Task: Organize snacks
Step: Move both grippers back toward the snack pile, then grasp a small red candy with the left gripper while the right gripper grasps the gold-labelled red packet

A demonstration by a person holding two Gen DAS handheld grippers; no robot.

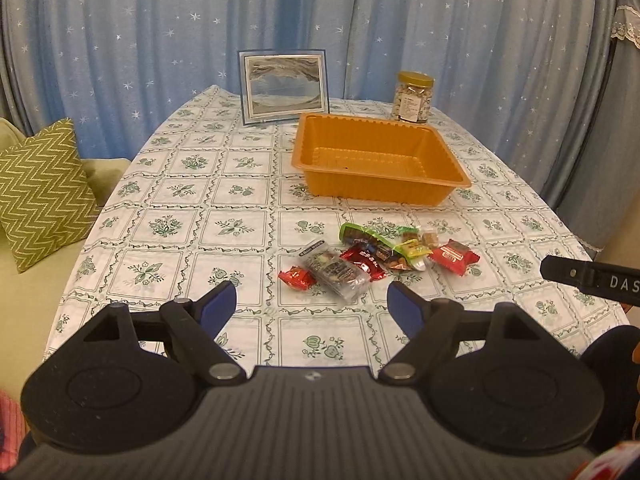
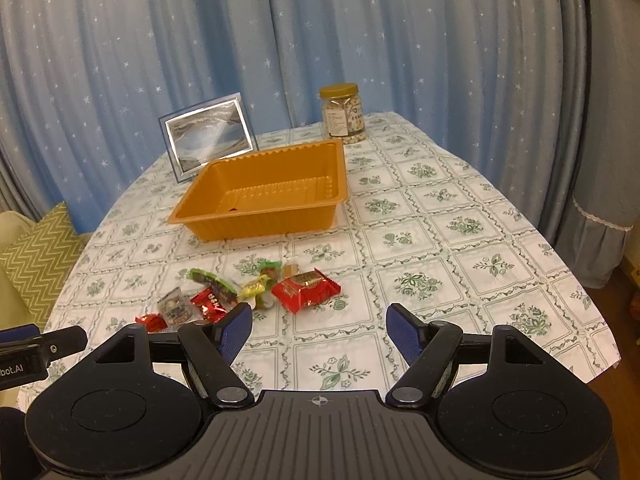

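A pile of small wrapped snacks (image 1: pixel 376 258) lies on the tablecloth, with a clear grey packet (image 1: pixel 336 272) and a red packet (image 1: pixel 454 258) among them. An empty orange tray (image 1: pixel 376 160) stands behind the pile. My left gripper (image 1: pixel 312 306) is open and empty, just short of the pile. In the right wrist view the pile (image 2: pixel 240 290), its red packet (image 2: pixel 306 289) and the tray (image 2: pixel 264 190) show too. My right gripper (image 2: pixel 319 330) is open and empty, near the red packet. Each gripper's side shows at the edge of the other's view.
A framed picture (image 1: pixel 284 86) and a gold-lidded jar (image 1: pixel 414 98) stand at the table's back edge. Blue starred curtains hang behind. A sofa with a green zigzag cushion (image 1: pixel 42 192) is to the left. The floral tablecloth (image 2: pixel 460 260) covers the table.
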